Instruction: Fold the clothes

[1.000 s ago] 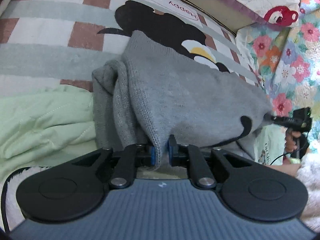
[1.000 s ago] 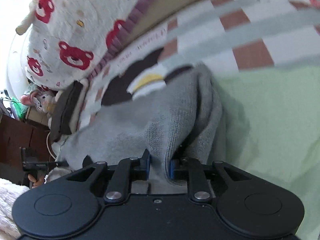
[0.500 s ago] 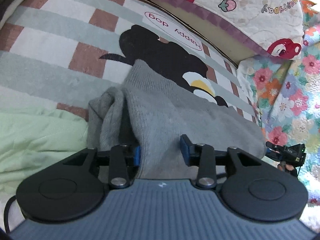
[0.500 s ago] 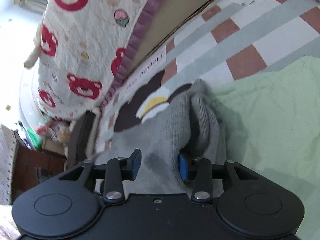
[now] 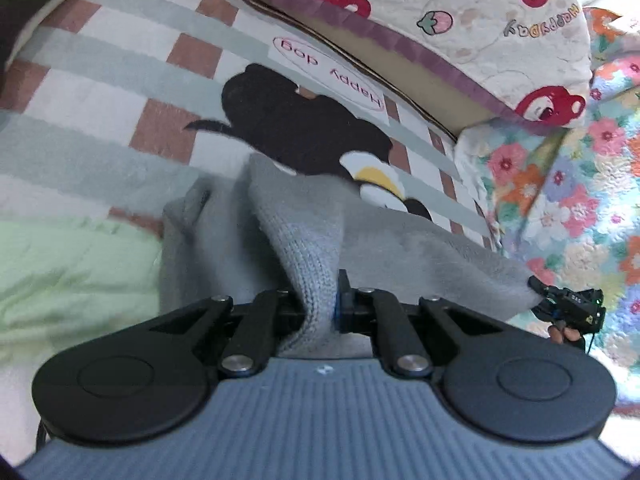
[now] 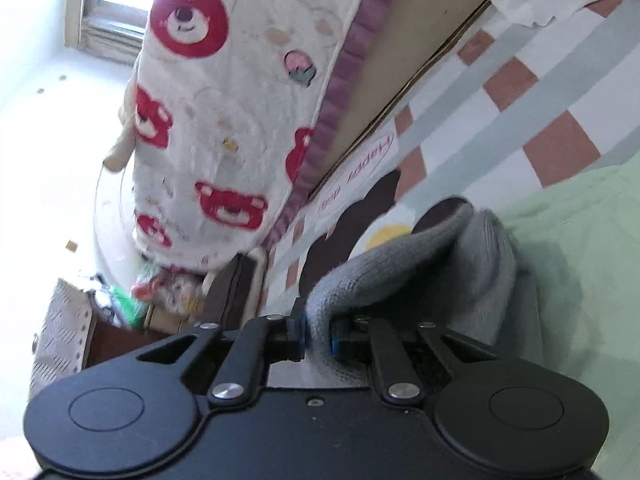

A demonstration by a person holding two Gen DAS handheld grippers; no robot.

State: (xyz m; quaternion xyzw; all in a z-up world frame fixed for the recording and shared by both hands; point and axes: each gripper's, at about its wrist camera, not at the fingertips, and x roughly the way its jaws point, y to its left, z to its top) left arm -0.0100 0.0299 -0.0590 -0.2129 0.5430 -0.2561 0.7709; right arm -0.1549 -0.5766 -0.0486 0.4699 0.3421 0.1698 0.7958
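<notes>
A grey knit sweater lies bunched on a checked bedspread with a black cartoon dog print. My left gripper is shut on a raised fold of its near edge. In the right wrist view the sweater arches up from the bed, and my right gripper has its jaws closing, with the blue pads pressing a thick fold between them. That right gripper also shows in the left wrist view at the sweater's far right corner, with a hand behind it.
A pale green blanket lies beside the sweater on the left, also seen as the green blanket. A bear-print quilt covers the headboard behind. Floral cloth hangs at the right. Dark wooden furniture stands past the bed.
Both grippers opened half a second ago and have shut again on the sweater. Both have risen, pulling the grey fabric up into folds.
</notes>
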